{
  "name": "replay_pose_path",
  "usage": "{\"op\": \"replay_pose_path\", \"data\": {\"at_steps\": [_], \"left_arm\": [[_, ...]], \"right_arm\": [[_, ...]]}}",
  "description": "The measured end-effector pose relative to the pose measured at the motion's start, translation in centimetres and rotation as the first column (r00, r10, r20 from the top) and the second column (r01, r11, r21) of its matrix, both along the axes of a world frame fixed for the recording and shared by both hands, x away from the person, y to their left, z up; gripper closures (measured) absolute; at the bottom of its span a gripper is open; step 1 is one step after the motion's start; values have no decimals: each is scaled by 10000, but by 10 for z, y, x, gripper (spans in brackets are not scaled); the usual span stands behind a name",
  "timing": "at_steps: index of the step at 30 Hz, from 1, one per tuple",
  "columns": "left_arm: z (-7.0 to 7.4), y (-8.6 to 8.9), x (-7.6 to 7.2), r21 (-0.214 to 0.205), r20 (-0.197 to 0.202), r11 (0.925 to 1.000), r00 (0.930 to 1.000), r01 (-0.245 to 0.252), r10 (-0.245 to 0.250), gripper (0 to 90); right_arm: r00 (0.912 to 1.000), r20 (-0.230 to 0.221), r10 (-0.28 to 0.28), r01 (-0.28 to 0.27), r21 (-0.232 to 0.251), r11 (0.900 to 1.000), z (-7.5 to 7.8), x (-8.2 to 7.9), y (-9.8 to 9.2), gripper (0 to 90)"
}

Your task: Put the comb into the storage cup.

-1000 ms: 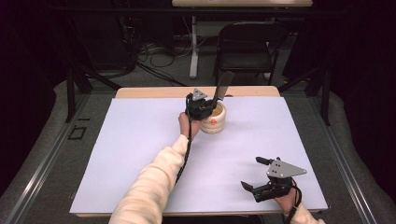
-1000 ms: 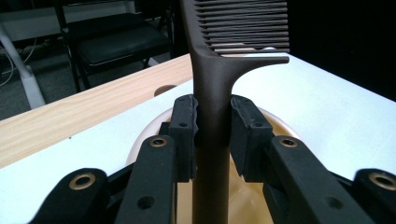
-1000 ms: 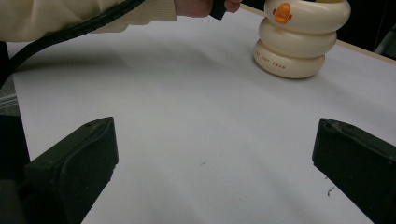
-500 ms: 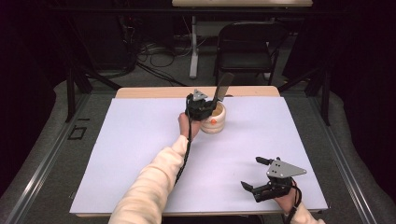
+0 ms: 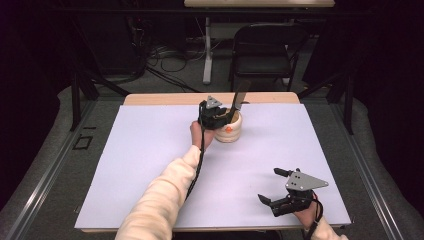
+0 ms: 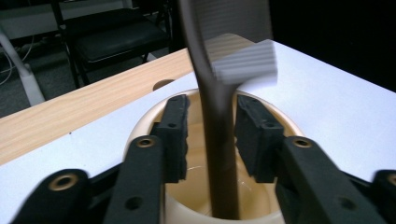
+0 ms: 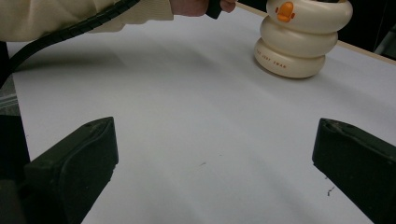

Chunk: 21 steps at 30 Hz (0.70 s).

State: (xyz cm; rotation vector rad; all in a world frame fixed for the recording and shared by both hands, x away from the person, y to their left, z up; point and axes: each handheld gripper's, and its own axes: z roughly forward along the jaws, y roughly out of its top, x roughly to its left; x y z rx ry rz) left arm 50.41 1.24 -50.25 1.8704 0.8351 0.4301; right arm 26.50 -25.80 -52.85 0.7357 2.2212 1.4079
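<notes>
Cream-coloured and ringed like a stack of doughnuts, the duck-faced cup stands in the upper middle of the high view, near the far edge of the white surface, and a dark brown comb leans out of its mouth towards the upper right. The left claw sits right over the cup's rim, and its jaws have just been opening: in the left gripper view the comb's handle stands between the two black pads with a sliver of space on either side, so the pads no longer press on it. Between the earlier high views and this one nothing else shifts; cup, comb and both hands sit in the same places, and the comb stands at the same lean. I read this as the let-go after dropping the comb into the cup, which would mean the placing is as good as done and the handle now rests on the cup's wall by itself. The likely next need is to lift the left claw clear without brushing the handle and tipping the light cup. The right claw waits in the lower right of the high view, jaws spread wide and holding nothing, well apart from the cup.
</notes>
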Motion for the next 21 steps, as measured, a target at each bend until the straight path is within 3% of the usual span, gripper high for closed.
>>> {"op": "replay_pose_path", "data": {"at_steps": [8, 15, 21], "left_arm": [[7, 6, -3, -110, 71, 9999, 9999, 123, -123, 511], [19, 15, -9, 128, 0, 9988, 9989, 465, -465, 401], [28, 24, -15, 396, -18, 9972, 9980, 635, -634, 255]], "right_arm": [[10000, -18, -2, 2, 7, 10000, 0, 0, 0, 0], [10000, -27, 12, -12, 2, 10000, 0, 0, 0, 0], [10000, -39, -2, 2, -1, 10000, 0, 0, 1, 0]]}}
